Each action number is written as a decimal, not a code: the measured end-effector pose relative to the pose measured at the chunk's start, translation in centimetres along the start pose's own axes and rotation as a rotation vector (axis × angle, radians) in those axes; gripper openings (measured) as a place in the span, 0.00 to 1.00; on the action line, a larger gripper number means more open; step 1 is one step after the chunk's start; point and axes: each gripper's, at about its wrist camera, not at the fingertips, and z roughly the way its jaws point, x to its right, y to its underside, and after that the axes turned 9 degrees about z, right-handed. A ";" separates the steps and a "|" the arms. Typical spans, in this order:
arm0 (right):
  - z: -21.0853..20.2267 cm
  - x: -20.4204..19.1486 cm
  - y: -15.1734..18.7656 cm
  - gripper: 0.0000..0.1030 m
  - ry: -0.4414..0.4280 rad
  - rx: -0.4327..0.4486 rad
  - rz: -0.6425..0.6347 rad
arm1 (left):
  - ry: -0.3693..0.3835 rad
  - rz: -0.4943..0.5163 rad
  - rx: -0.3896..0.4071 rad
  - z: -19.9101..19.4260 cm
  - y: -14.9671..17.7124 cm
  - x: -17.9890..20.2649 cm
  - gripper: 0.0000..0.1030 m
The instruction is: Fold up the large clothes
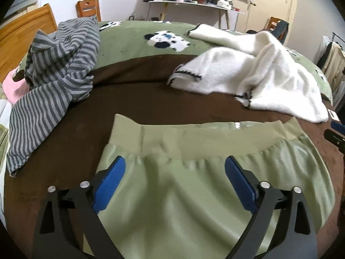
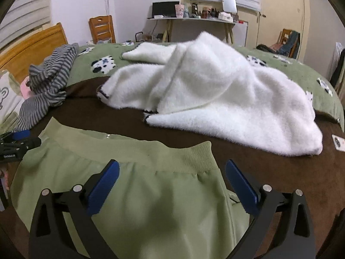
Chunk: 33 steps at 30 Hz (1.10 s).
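The left tongs (image 1: pixel 175 172) stand wide open with nothing between their blue pads (image 1: pixel 112 183) — they hang over the pale green garment with a ribbed waistband (image 1: pixel 194 185), apart from the cloth. The right tongs (image 2: pixel 172 176) gape just as wide and hold nothing; one pad is above the garment's right edge, the other above the dark brown plush blanket (image 2: pixel 280 164) beside it. The green garment (image 2: pixel 140 194) lies flat on that brown blanket (image 1: pixel 133 99), its waistband turned away from the cameras, with a small silver zipper pull (image 1: pixel 236 125) at the top edge. Beyond it to the right lies a crumpled white fluffy garment with dark trim (image 1: pixel 269 73). To the left, a grey-striped knit garment (image 1: pixel 54 73) is heaped near the wooden headboard (image 1: pixel 23 34). Farther back the bed is covered by a green bedspread with black-and-white animal patches (image 1: pixel 138 41) — and behind that, against the wall, a cluttered white table (image 1: pixel 189 5).
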 end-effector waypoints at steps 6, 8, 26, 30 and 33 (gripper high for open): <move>-1.6 -0.5 0.9 0.94 0.013 -0.013 -0.021 | -0.030 0.023 -0.029 -1.3 0.8 1.3 0.94; -2.4 -0.6 1.2 0.94 0.008 -0.018 -0.013 | -0.028 0.017 -0.037 -2.0 1.1 1.4 0.94; -10.4 2.3 6.7 0.94 0.067 -0.013 0.232 | 0.088 0.052 -0.106 -3.9 4.7 5.2 0.94; -10.3 3.3 9.6 0.94 0.071 -0.046 0.314 | 0.092 0.047 -0.135 -2.1 6.6 6.6 0.94; -10.0 3.7 11.2 0.94 0.069 -0.065 0.361 | 0.093 0.058 -0.154 -0.7 7.9 7.6 0.94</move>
